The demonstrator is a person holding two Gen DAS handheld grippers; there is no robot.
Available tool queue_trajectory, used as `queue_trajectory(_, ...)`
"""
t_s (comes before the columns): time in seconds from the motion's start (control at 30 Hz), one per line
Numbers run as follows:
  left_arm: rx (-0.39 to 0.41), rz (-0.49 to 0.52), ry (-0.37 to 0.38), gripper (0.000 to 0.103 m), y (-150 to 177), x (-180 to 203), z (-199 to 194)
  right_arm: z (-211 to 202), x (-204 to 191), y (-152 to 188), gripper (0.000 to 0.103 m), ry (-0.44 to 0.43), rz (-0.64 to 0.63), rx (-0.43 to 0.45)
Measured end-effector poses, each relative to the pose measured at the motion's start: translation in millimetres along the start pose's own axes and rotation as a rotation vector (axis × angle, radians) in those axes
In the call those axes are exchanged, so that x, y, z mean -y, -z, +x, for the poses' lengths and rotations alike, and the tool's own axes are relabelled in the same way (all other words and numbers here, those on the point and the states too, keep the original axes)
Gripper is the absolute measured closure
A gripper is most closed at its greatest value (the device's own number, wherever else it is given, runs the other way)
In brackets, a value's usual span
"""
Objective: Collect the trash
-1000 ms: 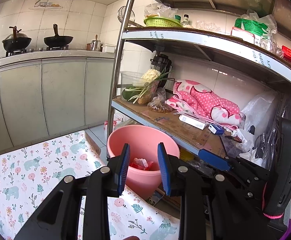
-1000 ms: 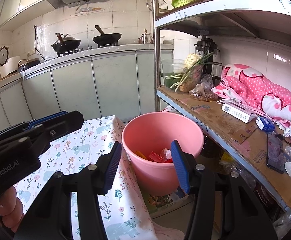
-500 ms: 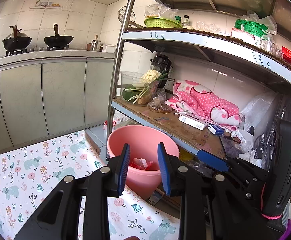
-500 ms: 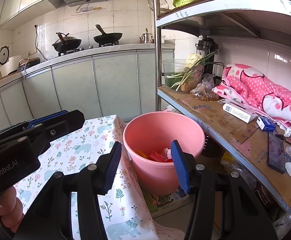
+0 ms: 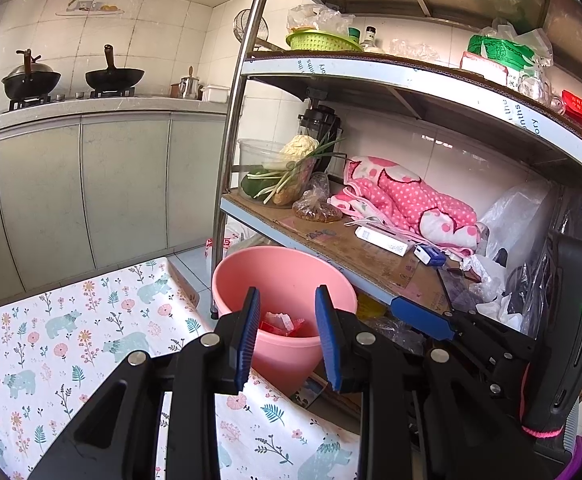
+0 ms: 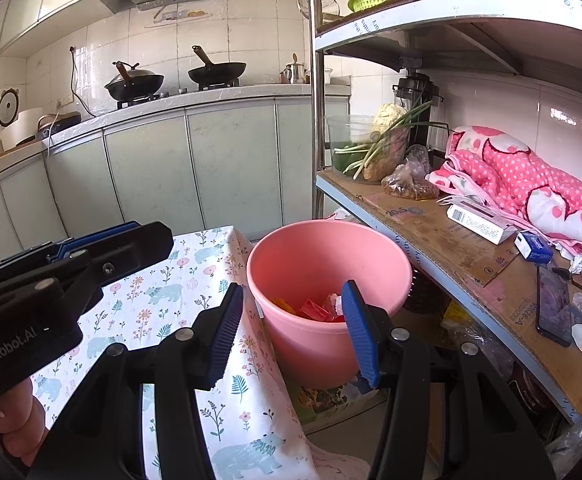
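The left tongs (image 5: pixel 287 334) stand spread, with a clear gap between the blue pads and nothing held or touched. They hang above the edge of the worktop (image 5: pixel 71 336), which wears a cloth printed with bears and flowers. Through the gap shows the pink bucket (image 5: pixel 291 356), standing just beside the worktop's end and below the lower shelf (image 5: pixel 355 248) of the metal rack. The trash (image 5: pixel 281 322), red wrappers and a crumpled white scrap, lies at the bucket's bottom.

The right tongs (image 6: pixel 291 332) are spread wider, also empty and touching nothing. In the right wrist view, the left pad sits over the worktop (image 6: pixel 171 292) cloth, the right pad before the bucket (image 6: pixel 323 336) wall. Red and orange trash (image 6: pixel 315 308) is seen inside. The left tongs' black body (image 6: pixel 63 280) fills the left side of this view.
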State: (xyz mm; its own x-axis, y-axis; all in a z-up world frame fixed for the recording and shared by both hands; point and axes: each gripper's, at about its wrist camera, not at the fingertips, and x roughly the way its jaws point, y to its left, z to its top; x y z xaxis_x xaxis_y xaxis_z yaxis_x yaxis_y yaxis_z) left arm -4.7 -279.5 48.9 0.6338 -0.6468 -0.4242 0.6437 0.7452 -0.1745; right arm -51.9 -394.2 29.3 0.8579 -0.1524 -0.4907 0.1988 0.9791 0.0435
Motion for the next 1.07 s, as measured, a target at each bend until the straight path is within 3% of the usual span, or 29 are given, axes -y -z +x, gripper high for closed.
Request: queue_trajectory(1.07, -0.039, -0.019, -0.025, 0.076, 8.7, -9.4, 12.5, 14.3, 5.2, 2.4, 0.051, -0.010, -0.003, -0.029)
